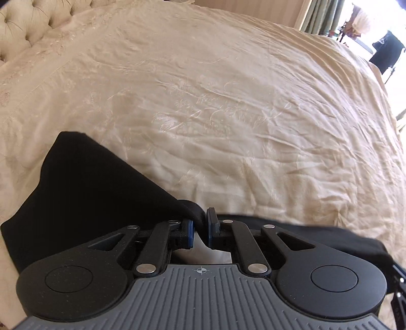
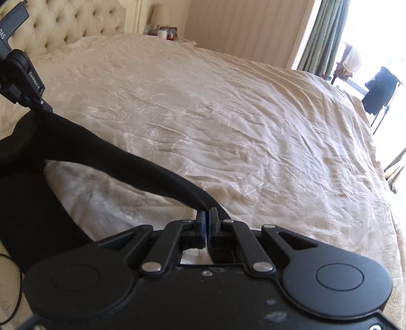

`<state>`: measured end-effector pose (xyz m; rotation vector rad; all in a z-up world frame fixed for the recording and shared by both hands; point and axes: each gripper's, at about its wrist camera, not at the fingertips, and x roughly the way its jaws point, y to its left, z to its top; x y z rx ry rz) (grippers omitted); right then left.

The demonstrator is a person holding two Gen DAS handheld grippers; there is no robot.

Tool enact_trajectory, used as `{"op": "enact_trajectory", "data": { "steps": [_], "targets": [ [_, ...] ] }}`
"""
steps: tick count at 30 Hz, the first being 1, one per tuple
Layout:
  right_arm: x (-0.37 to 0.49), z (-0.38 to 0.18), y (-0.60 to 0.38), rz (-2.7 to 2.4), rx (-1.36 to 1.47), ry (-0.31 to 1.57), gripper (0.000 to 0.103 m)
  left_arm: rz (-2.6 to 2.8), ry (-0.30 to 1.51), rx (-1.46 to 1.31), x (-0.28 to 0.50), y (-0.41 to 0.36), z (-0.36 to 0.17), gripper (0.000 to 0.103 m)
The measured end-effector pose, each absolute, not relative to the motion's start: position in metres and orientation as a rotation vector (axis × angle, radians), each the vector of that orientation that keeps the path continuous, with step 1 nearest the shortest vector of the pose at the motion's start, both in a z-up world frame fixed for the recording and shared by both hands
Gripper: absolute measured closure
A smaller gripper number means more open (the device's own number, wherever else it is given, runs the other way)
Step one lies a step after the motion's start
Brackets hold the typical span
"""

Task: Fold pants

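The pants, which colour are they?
Plain black pants, best seen in the right wrist view.

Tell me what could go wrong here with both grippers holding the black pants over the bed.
The left gripper pinches only a small bunch of the pants, so it may slip free. The span up from the right gripper looks taut, so pulling further could yank one grip loose. Dragging could rumple the bedspread.

Matt black cloth pants (image 1: 83,182), creased satin-sheen bedspread (image 1: 228,101) — embroidered, tufted headboard (image 2: 76,22)
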<state>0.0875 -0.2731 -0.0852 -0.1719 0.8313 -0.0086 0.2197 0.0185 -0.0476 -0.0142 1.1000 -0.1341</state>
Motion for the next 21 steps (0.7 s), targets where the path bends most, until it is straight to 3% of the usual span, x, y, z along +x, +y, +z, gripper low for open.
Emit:
{"op": "enact_trajectory", "data": {
  "steps": [6, 9, 11, 13, 17, 21],
  "targets": [
    [0.039, -0.146, -0.230, 0.148, -0.218, 1.083, 0.098, -0.019, 1.335, 0.016, 0.154, 0.058, -0.127, 0.094],
    [0.027, -0.163, -0.232, 0.104, -0.081, 1.167, 0.096, 0.013, 1.410, -0.018, 0.149, 0.071, -0.156, 0.094],
    [0.017, -0.156, -0.244, 0.031, 0.055, 1.146, 0.093, 0.007, 1.402, -0.017, 0.151, 0.071, -0.160, 0.094],
    [0.007, -0.146, -0.262, -0.066, 0.173, 1.108, 0.079, -0.012, 1.394, -0.001, 0.157, 0.067, -0.160, 0.094],
    [-0.015, -0.144, -0.300, -0.306, 0.361, 1.075, 0.078, -0.034, 1.381, 0.033, 0.168, 0.057, -0.158, 0.094],
    [-0.036, -0.157, -0.338, -0.525, 0.566, 1.058, 0.070, -0.026, 1.374, 0.028, 0.175, 0.055, -0.155, 0.094]
  ]
}}
